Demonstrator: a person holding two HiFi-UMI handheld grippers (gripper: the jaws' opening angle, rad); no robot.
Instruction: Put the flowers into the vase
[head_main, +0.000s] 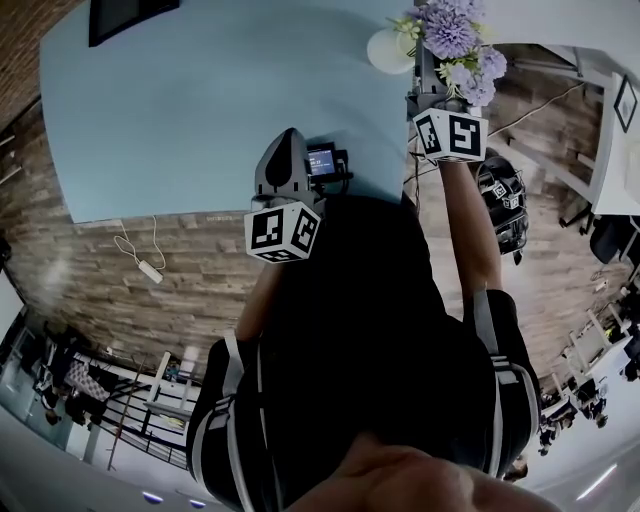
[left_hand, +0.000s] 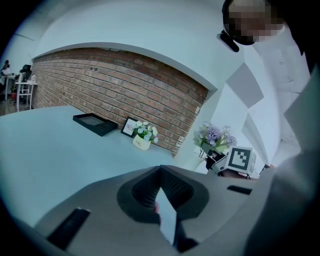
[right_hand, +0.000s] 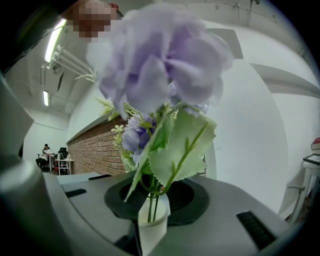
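My right gripper (head_main: 430, 80) is shut on the green stems of a bunch of purple flowers (head_main: 455, 40), held beside a white vase (head_main: 390, 52) at the far edge of the light blue table (head_main: 200, 100). In the right gripper view the stems (right_hand: 151, 202) run between the pads and the blooms (right_hand: 160, 65) fill the picture. The left gripper view shows the cream vase (left_hand: 141, 144) with small white flowers in it, and the purple bunch (left_hand: 215, 137) to its right. My left gripper (head_main: 290, 140) hovers over the table's near edge, jaws together (left_hand: 160, 170), nothing seen between them.
A black tray (left_hand: 95, 124) and a small picture frame (left_hand: 130, 126) stand on the table by the brick wall (left_hand: 125, 90), left of the vase. A white cable with an adapter (head_main: 148, 268) lies on the wooden floor. Furniture stands at the right (head_main: 600, 110).
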